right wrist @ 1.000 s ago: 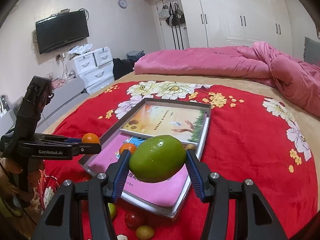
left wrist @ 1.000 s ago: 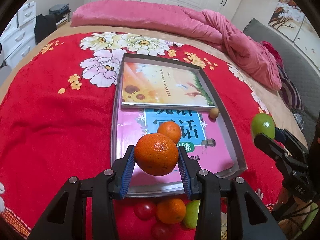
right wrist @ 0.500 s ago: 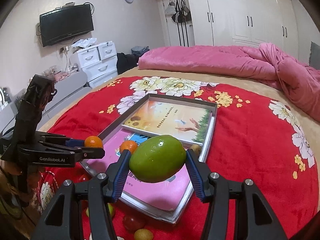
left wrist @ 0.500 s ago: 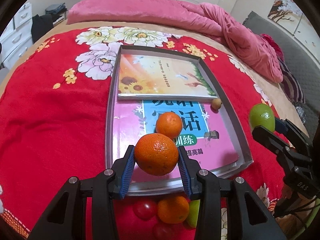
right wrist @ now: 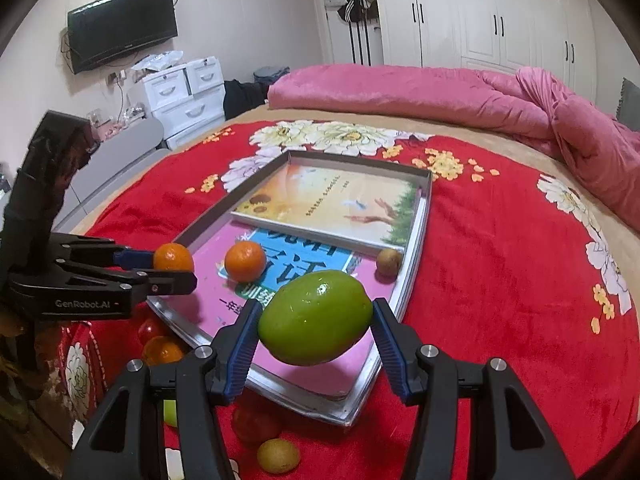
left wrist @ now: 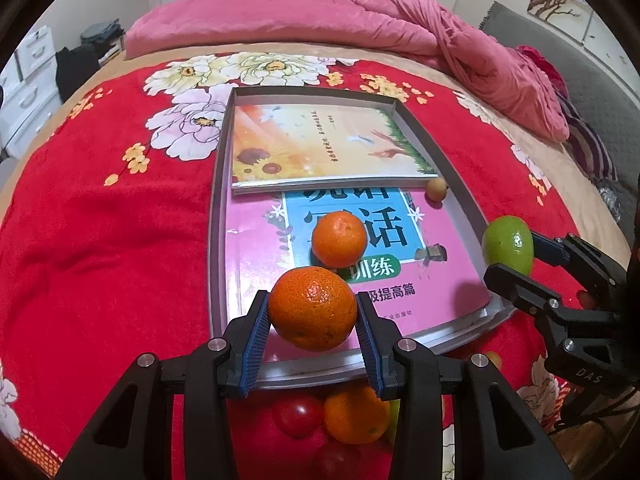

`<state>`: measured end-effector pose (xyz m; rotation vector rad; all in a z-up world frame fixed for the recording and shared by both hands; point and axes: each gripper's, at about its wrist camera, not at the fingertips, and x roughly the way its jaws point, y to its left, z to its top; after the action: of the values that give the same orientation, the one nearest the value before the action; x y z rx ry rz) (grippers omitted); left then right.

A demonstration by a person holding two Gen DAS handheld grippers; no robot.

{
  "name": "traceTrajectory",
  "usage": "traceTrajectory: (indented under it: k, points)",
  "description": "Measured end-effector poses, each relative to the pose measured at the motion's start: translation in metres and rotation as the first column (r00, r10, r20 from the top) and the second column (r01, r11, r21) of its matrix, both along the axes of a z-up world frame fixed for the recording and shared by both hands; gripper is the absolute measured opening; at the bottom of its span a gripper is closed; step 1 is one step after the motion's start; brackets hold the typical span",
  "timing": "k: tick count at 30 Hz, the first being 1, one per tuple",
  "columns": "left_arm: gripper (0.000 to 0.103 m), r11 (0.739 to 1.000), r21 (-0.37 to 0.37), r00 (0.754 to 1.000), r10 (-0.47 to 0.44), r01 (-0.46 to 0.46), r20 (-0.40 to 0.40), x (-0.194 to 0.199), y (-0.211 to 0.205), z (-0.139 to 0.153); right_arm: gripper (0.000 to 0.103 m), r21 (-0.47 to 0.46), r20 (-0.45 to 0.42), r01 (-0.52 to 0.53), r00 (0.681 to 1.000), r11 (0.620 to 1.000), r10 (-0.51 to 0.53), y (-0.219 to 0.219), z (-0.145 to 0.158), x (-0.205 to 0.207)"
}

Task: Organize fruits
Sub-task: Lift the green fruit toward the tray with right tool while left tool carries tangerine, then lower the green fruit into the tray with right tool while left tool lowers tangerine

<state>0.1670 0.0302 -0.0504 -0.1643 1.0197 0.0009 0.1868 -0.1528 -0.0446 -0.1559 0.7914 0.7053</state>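
My left gripper (left wrist: 312, 312) is shut on an orange (left wrist: 312, 307) and holds it above the near edge of a grey tray (left wrist: 218, 200) lined with books. My right gripper (right wrist: 315, 320) is shut on a green fruit (right wrist: 315, 317) above the tray's near right corner (right wrist: 414, 240). It also shows in the left wrist view (left wrist: 507, 249). A second orange (left wrist: 339, 239) and a small brown fruit (left wrist: 435, 189) lie in the tray. On the red blanket below the tray lie an orange (left wrist: 355, 416), red tomatoes (left wrist: 298, 416), a green fruit (right wrist: 170, 412) and a small yellow-brown fruit (right wrist: 278, 456).
The tray sits on a bed with a red flowered blanket (left wrist: 100, 220). A pink duvet (left wrist: 320, 20) is heaped at the far side. White drawers (right wrist: 184, 88) and a wall TV (right wrist: 122, 32) stand left of the bed.
Both grippers have moved forward a little over the tray, each still holding its fruit. The fruits in the tray have not moved.
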Motion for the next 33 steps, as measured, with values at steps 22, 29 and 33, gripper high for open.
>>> traceTrajectory:
  k: [22, 29, 33]
  points:
    - [0.043, 1.000, -0.006, 0.999, 0.015, -0.016, -0.045, 0.000, 0.007, -0.012, 0.056, -0.068, -0.033, -0.003, 0.999, 0.998, 0.000, 0.007, -0.015, 0.005]
    - [0.043, 0.999, -0.027, 0.998, 0.030, -0.031, -0.061, 0.000, 0.010, -0.017, 0.056, -0.083, -0.051, -0.008, 0.999, 0.996, 0.003, 0.010, -0.021, 0.006]
    - [0.043, 0.999, -0.028, 0.998, 0.029, -0.031, -0.063, 0.000, 0.010, -0.017, 0.056, -0.093, -0.059, -0.012, 0.998, 0.996, 0.007, 0.012, -0.024, 0.005]
